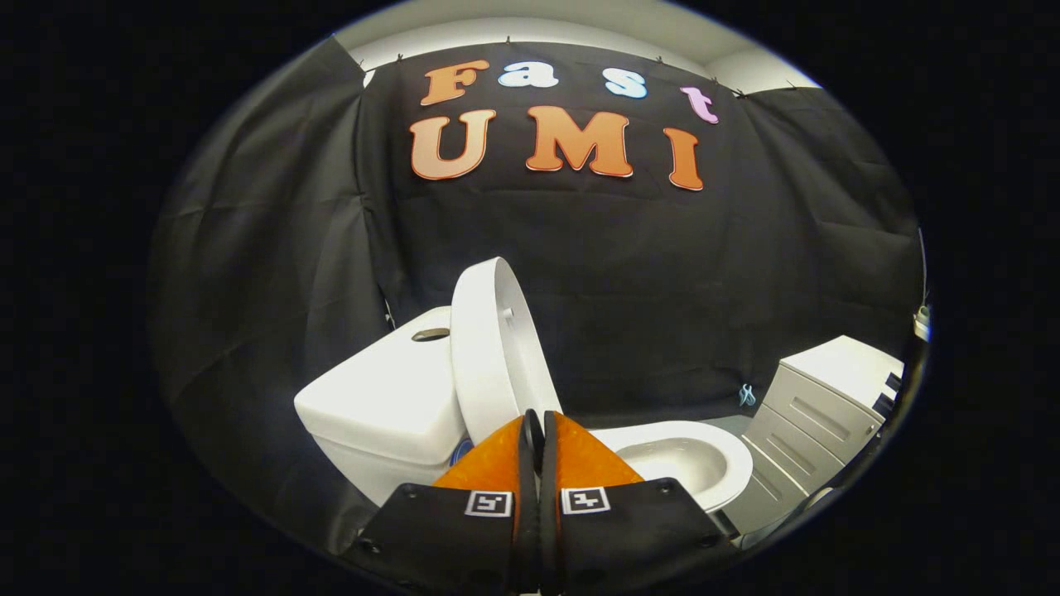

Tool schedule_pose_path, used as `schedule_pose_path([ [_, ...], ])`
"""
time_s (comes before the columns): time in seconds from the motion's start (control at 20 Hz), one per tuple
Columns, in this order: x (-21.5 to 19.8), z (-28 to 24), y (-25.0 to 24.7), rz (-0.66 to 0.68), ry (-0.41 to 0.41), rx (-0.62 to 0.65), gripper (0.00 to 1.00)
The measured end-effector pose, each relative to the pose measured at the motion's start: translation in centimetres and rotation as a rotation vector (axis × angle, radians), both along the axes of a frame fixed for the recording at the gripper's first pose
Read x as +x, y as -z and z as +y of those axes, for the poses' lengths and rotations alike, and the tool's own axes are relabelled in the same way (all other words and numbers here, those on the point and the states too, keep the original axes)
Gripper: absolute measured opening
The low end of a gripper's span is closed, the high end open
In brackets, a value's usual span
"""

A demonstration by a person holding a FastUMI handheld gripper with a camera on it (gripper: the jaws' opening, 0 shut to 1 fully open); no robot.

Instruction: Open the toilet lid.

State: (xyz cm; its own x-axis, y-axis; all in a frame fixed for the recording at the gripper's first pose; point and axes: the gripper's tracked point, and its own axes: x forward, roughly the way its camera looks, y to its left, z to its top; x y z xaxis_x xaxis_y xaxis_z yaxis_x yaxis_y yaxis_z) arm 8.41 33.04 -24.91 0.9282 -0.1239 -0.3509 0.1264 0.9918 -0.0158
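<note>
We reckon the lift's basically done: toilet lid (489, 348) stands upright vs the tank (389, 397), seat (696, 451) exposed to its right, our gripper (538, 426) pressed together w/ nothing between, so next just back off clear.

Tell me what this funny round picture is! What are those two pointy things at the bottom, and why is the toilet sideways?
A small camera rides on a grabbing tool that a person holds in one hand. It looks forward along the tool's two fingers, the pointy things. They are pressed together and hold nothing. The lens bends everything, so the picture looks round and tilted.

Just beyond the fingers stands a white toilet. Its lid is already up, leaning back by the tank, so you can see into the bowl. Past the bowl stands a white cabinet with drawers. Black cloth hangs behind as the wall.
</note>
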Motion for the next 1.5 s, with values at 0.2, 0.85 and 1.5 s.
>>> schedule_pose_path([
  [0.2,0.1,0.3,0.5,0.036,-0.022,0.040,0.17],
  [0.85,-0.6,-3.2,-6.9,-0.065,-0.095,0.039,1.00],
  [1.5,-0.2,-17.3,-22.1,-0.218,-0.026,0.088,0.99],
])
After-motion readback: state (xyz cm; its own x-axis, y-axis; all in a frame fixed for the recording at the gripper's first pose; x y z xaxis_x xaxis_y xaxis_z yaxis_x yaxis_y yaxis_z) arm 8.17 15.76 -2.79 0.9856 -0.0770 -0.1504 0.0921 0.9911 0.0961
